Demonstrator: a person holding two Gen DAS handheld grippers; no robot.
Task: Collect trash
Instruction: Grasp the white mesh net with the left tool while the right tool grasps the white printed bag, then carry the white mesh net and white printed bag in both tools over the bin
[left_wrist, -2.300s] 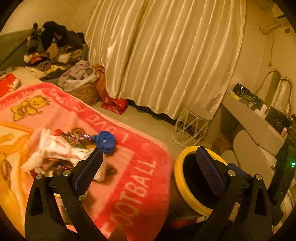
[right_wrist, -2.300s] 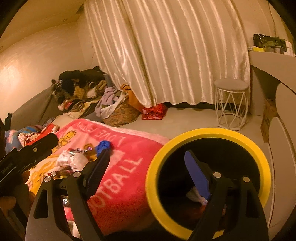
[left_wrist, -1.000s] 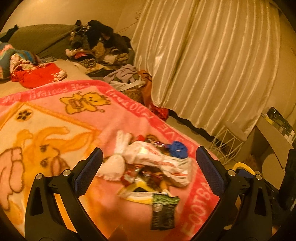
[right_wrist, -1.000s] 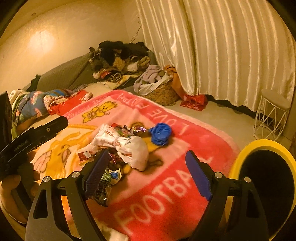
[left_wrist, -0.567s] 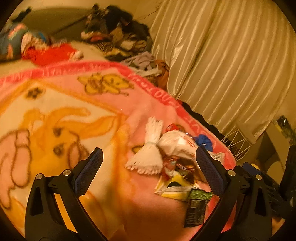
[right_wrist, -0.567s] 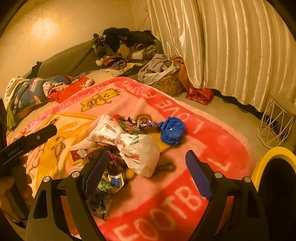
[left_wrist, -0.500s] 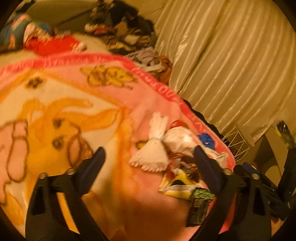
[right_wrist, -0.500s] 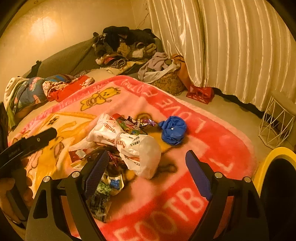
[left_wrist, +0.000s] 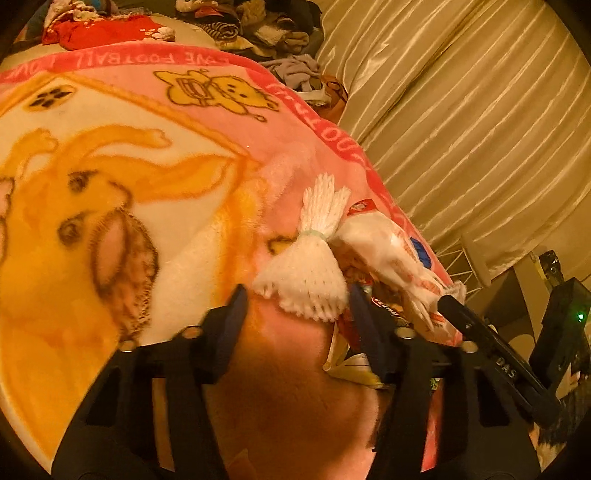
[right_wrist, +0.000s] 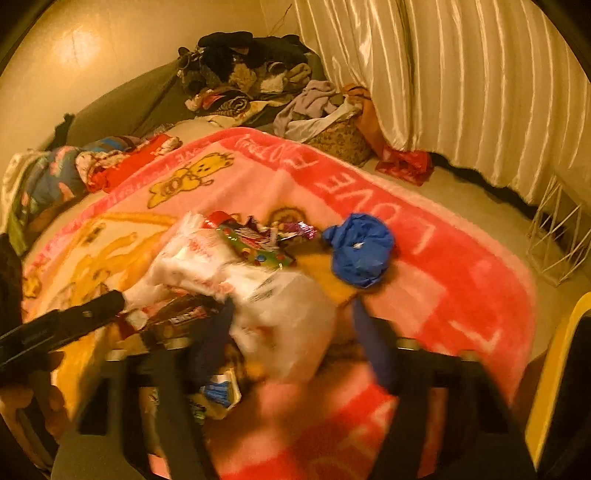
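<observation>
A pile of trash lies on a pink cartoon blanket (left_wrist: 110, 155). My left gripper (left_wrist: 297, 295) hangs low over the near fringe of a white foam net (left_wrist: 306, 273); its jaws are closing, with the fringe between them and the pads not pressing. My right gripper (right_wrist: 291, 325), blurred, is closing around a white plastic bag (right_wrist: 284, 314) whose bulge sits between the fingers. Candy wrappers (right_wrist: 258, 247) and a crumpled blue bag (right_wrist: 358, 254) lie just beyond. The white plastic bag (left_wrist: 384, 251) also shows beside the net.
A yellow-rimmed black bin (right_wrist: 554, 369) stands at the right by the bed's edge. Clothes (right_wrist: 243, 74) are heaped at the far end, with a laundry basket (right_wrist: 340, 140), a red bag (right_wrist: 406, 166) and a wire stool (right_wrist: 557, 240) on the floor before the curtain (right_wrist: 461, 81).
Both grippers have swung from the bin to the trash pile and sunk toward it. Their jaws have narrowed, the left around the foam net's fringe and the right around the white bag.
</observation>
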